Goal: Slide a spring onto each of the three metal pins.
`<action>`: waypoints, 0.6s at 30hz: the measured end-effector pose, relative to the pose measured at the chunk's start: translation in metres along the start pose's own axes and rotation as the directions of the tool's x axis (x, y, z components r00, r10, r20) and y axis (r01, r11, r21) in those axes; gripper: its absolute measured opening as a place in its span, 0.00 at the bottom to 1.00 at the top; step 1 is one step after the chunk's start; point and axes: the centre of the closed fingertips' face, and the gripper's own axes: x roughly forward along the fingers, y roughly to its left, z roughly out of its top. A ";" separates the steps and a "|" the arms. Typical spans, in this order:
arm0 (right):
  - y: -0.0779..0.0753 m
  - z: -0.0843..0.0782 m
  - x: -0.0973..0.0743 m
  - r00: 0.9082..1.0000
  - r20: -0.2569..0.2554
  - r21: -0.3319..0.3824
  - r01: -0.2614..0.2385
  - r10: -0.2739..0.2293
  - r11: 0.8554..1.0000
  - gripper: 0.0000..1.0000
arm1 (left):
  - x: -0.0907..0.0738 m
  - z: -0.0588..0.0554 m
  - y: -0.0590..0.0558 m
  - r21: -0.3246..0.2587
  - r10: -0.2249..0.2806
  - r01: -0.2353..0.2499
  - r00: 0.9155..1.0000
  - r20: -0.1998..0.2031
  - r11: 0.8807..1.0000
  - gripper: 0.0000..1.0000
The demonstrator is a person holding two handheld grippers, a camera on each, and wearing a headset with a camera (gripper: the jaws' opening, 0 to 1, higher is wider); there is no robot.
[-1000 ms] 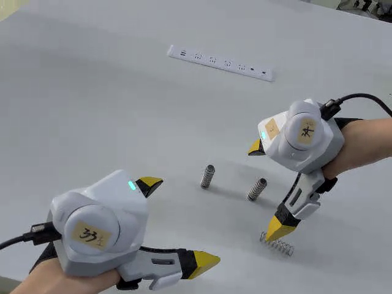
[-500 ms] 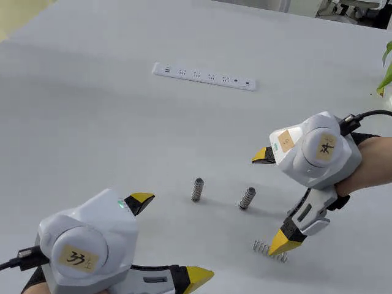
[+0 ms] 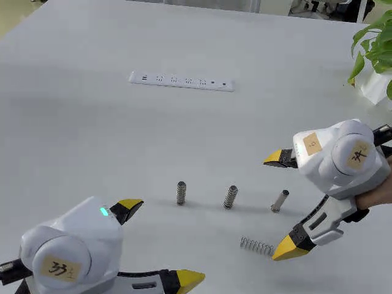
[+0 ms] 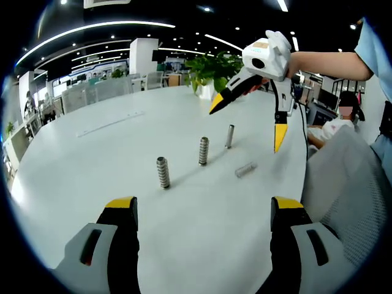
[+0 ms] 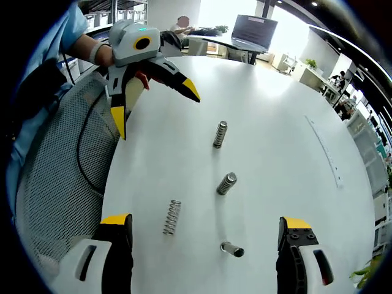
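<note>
**Desk:** Take me across it, left side first.

**Operator:** I'm holding the left gripper (image 3: 158, 242) at seven o'clock of the pin row. Its jaws are spread wide over the table (image 3: 73, 141), with nothing between them. Moving right, the first pin (image 3: 180, 184) is standing upright with the first spring (image 3: 180, 196) around it. A power strip (image 3: 181, 81) is lying well apart at twelve o'clock of that pin. At the first pin's three o'clock, the middle pin (image 3: 233, 188) is standing with a slight lean and wearing the second spring (image 3: 229, 199).

**Desk:** And the last one?

**Operator:** The third pin (image 3: 280, 201) is standing bare at three o'clock of the middle one, also leaning a little. The loose spring (image 3: 256, 246) is lying flat on the table at seven o'clock of that bare pin, apart from it.

**Desk:** Your right hand?

**Operator:** I'm hovering the right gripper (image 3: 278, 204) over that end of the row, jaws fully parted and gripping nothing. Its lower yellow tip is sitting just at three o'clock of the loose spring, and I can't tell whether they're touching. A plant (image 3: 373, 37) is showing at the two o'clock corner.
</note>
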 end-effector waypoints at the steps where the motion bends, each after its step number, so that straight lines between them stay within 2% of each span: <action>1: 0.000 -0.001 -0.002 1.000 0.006 0.013 0.010 -0.010 1.000 0.99 | 0.000 0.001 0.000 0.003 -0.002 0.002 1.000 -0.001 1.000 0.88; 9: 0.009 -0.020 -0.015 0.997 0.041 0.103 0.061 -0.066 0.993 0.99 | 0.003 0.003 -0.001 0.031 -0.021 0.021 1.000 -0.018 0.999 0.88; 14: 0.014 -0.031 -0.022 0.992 0.071 0.173 0.086 -0.100 0.981 0.98 | 0.004 0.003 -0.002 0.043 -0.031 0.032 0.999 -0.027 0.999 0.88; 18: 0.018 -0.039 -0.028 0.984 0.099 0.245 0.118 -0.146 0.962 0.98 | 0.005 0.002 -0.006 0.054 -0.049 0.051 0.998 -0.040 0.997 0.88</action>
